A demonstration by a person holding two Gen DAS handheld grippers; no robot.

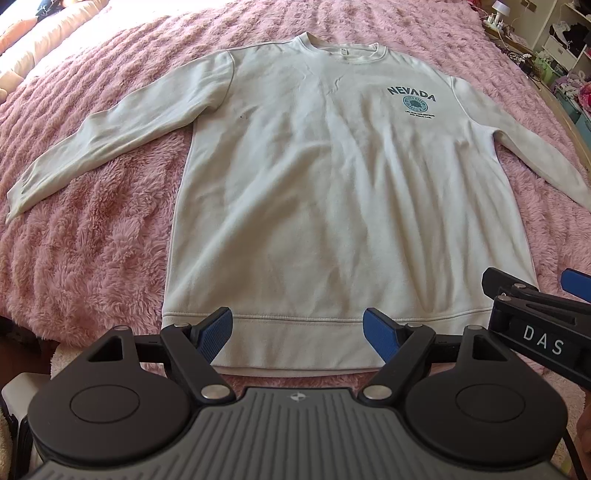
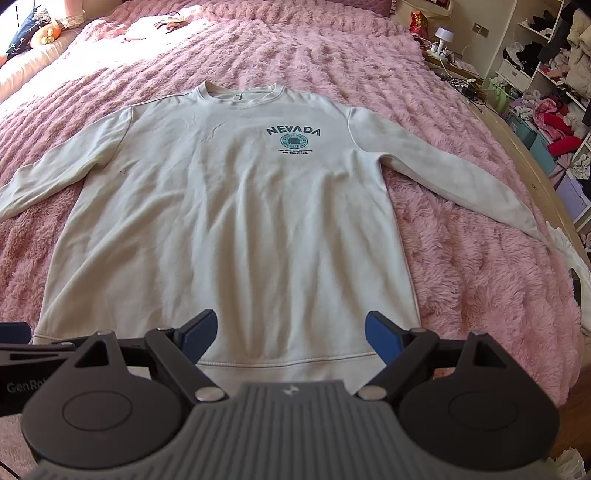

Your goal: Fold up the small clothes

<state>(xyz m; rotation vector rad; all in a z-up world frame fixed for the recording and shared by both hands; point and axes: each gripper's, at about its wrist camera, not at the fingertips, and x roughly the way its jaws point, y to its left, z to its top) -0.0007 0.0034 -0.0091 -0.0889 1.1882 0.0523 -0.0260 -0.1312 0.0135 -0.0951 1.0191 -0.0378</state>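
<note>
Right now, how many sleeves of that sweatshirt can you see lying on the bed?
2. The left sleeve stretches out over the pink blanket on the picture's left; the right sleeve runs toward the bed's right edge, its cuff near the side. None is folded yet.

I'm in a home bedroom — under my claws spreads a bed covered by a fluffy pink blanket. At two o'clock open white shelves overflow with heaped clothes, at one o'clock a small white lamp stands among tangled cables — and pillows lie at eleven o'clock.
</note>
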